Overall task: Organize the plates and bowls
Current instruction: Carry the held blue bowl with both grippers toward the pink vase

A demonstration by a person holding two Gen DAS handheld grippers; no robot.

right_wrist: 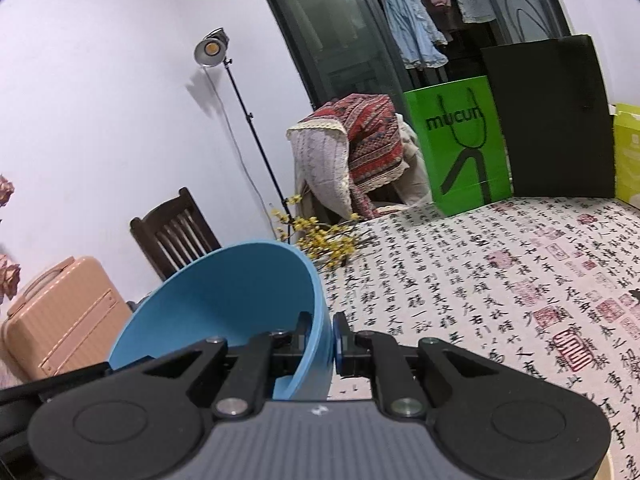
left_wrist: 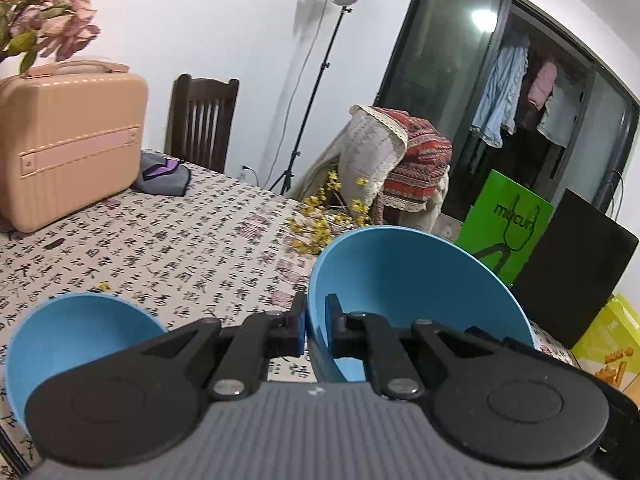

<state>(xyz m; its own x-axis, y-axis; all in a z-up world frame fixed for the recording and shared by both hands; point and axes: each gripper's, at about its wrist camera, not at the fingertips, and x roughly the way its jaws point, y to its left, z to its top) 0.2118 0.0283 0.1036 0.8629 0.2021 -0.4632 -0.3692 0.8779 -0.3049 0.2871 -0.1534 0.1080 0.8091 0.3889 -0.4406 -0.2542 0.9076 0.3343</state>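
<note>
- The left gripper (left_wrist: 316, 326) pinches the near rim of a blue bowl (left_wrist: 416, 280), one pad inside the wall and one outside; the bowl hangs tilted above the table's edge, its opening facing the camera
- The right gripper (right_wrist: 322, 338) is clamped the same way on the rim of a second blue bowl (right_wrist: 224, 304), which is also lifted and tipped, with the patterned cloth visible under it
- A third blue bowl (left_wrist: 76, 336) shows at the lower left of the left wrist view; whether it rests on the tablecloth (left_wrist: 180, 248) or is the one carried by the other hand is hard to tell from this angle
- So two bowls are picked up and in transit, none yet nested or set down; my reading is that the task is at an early-to-middle stage, with the stacking itself left to do
- No plates appear in either view, so that part looks untouched
- Further out sit a pink case (left_wrist: 68, 140), yellow flower sprigs (left_wrist: 320, 220), a green bag (right_wrist: 460, 144) and a dark chair (left_wrist: 200, 120)
</note>
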